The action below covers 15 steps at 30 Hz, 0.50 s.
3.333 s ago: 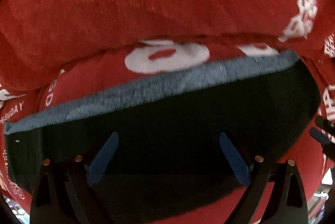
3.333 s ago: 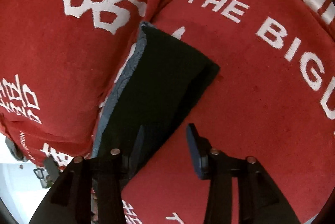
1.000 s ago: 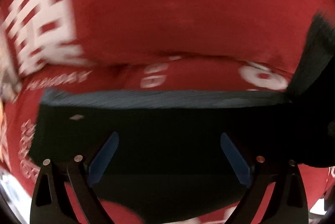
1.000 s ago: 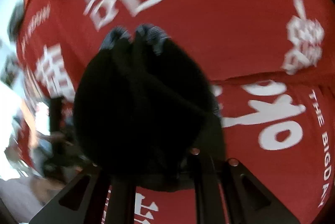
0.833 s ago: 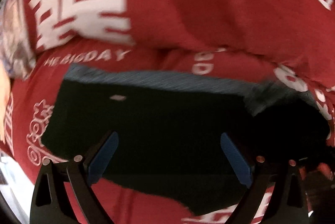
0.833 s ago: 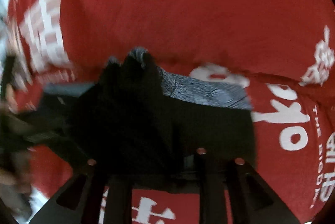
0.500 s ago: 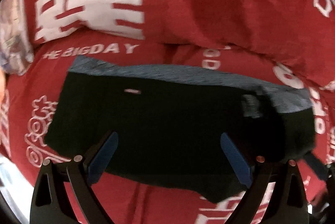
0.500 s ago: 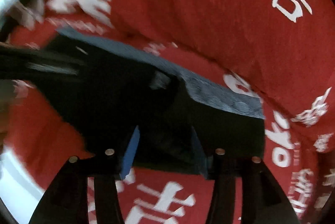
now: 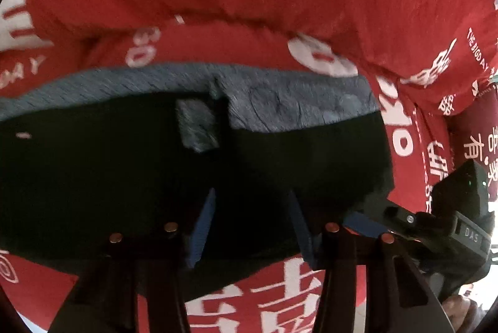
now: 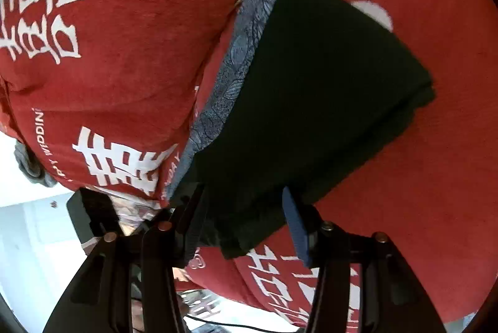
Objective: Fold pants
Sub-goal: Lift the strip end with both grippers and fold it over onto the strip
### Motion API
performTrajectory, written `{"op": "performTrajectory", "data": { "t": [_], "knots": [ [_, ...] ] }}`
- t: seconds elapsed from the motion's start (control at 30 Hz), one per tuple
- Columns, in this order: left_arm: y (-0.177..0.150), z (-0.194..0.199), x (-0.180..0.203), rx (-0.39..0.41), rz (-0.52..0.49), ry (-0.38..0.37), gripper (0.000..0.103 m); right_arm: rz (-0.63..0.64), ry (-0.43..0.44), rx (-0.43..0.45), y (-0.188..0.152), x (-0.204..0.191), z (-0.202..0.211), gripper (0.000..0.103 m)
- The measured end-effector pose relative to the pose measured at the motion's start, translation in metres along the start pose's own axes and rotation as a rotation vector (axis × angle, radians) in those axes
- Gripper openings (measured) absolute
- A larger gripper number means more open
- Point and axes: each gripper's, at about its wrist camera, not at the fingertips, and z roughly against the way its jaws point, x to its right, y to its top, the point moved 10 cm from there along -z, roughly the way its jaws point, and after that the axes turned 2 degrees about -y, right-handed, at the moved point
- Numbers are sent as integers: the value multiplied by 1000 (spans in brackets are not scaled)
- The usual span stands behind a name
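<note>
Fingers [image 9: 205, 221] of the left gripper [image 9: 250, 224], wide apart half a second ago, are now narrowed over the pants' [image 9: 124, 177] near edge, without a visible pinch. The right gripper [image 10: 246, 219] is held apart, released from the bunched leg. That leg has been laid across, so one fold appears finished on the red bedspread [image 10: 404, 208], grey waistband [image 9: 295, 102] farthest.

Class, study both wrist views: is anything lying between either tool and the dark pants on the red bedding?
Nothing visible does. The left tool sits open right over the pants, and the right tool is open at their near edge. Only the red bedding lies around them.
</note>
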Motion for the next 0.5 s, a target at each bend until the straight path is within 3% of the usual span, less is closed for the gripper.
{"op": "performTrajectory", "data": {
  "t": [0.1, 0.2, 0.23, 0.27, 0.3, 0.37, 0.5],
  "knots": [
    [-5, -14, -1, -26, 13, 17, 51, -42, -3, -27, -1, 7, -17, 49],
    [-3, -16, 1, -2, 15, 28, 51, -103, 17, -36, 2, 17, -25, 41],
    [-3, -17, 3, 0, 19, 31, 51, -124, 23, -40, 4, 19, -25, 33],
    [-3, -17, 4, 3, 22, 31, 51, -137, 13, -43, 4, 21, -27, 14],
    [-3, -16, 5, 6, 23, 29, 49, -142, -3, -42, 6, 23, -28, 6],
    [-4, -7, 10, 20, 14, 43, 45, -137, -13, -31, 9, 20, -28, 5],
    [-13, 23, 12, 98, -27, 63, 45, -6, 31, -11, 3, -16, -9, 5]
  ]
}}
